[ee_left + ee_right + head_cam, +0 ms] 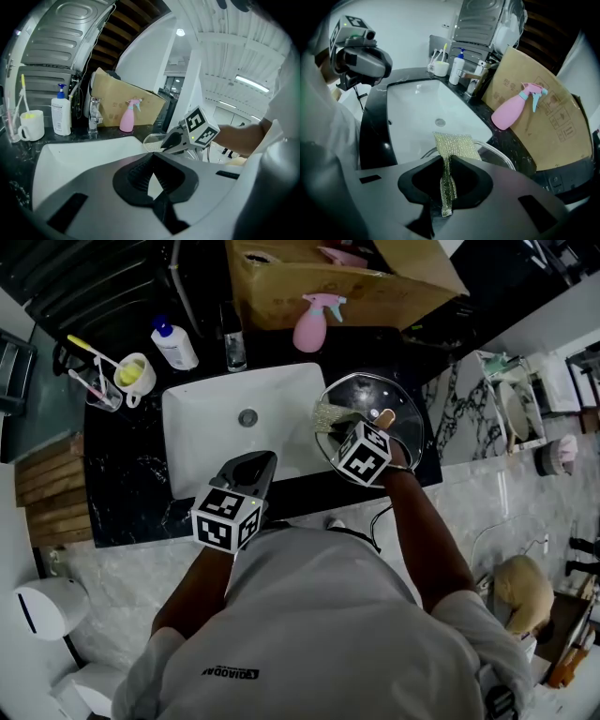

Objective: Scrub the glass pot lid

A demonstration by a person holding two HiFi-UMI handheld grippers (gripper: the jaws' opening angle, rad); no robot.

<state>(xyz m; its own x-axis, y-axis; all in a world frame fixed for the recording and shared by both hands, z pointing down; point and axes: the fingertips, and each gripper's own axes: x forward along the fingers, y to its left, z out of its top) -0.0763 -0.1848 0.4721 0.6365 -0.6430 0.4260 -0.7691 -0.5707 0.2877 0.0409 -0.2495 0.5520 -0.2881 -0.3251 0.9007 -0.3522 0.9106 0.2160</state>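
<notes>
The lid (367, 390), clear glass with a metal rim, lies at the sink's (206, 437) right edge. The right gripper (445, 161) clamps a gold mesh pad (454, 143) over it. The left gripper (151, 161) is closed and empty.

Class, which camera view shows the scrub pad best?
Right gripper view: the scrub pad sits centred, clamped between the fingers, weave clear. Head view shows a small patch over the glass lid; left gripper view barely shows it.

Glass pot lid (361, 395) right of sink (206, 446), spray bottle (310, 329) behind.
</notes>
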